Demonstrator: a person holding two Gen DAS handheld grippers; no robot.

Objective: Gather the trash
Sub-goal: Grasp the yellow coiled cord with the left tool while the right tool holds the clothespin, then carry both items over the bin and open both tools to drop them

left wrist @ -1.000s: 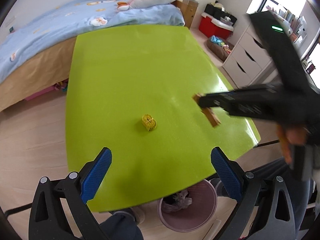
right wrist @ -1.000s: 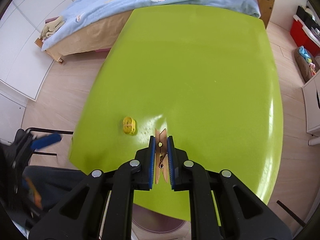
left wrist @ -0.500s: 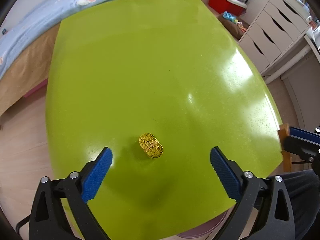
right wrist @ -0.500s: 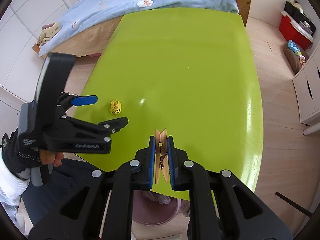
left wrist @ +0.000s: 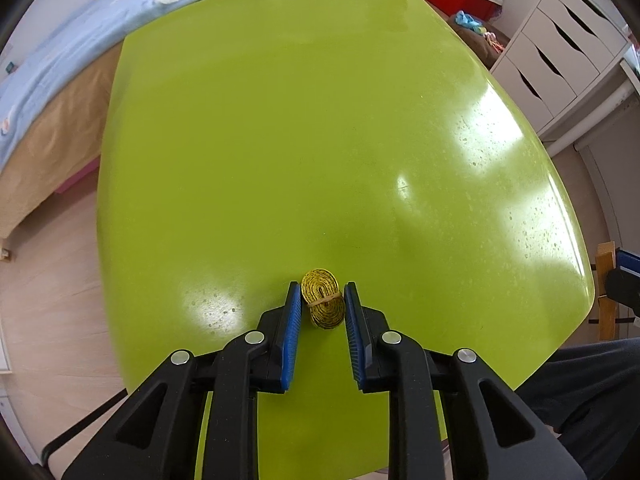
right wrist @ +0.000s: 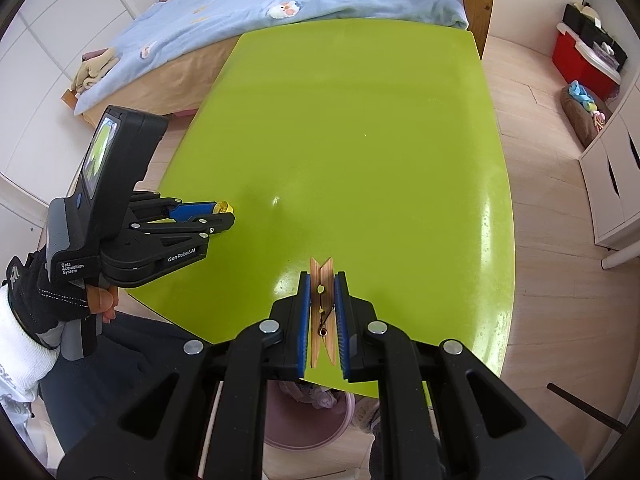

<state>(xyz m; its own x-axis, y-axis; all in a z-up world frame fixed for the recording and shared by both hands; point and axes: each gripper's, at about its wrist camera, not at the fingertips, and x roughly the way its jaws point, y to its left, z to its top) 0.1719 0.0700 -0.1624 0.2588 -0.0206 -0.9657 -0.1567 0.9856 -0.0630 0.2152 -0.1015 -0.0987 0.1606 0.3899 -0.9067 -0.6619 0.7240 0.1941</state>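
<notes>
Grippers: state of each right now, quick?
Left gripper: jaws closing around the yellow coil on the green table; contact unclear.
Right gripper: shut on the wooden clothespin.

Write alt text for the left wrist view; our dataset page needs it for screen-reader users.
The left gripper is closing its blue-padded fingers around a small yellow coiled roll lying near the front edge of a bright green table. Beyond the table are a bed with a blue duvet and white drawers.

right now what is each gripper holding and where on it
The right gripper holds a wooden clothespin by its flat sides. The left gripper is closing around a yellow tape roll; firm contact cannot be told.
</notes>
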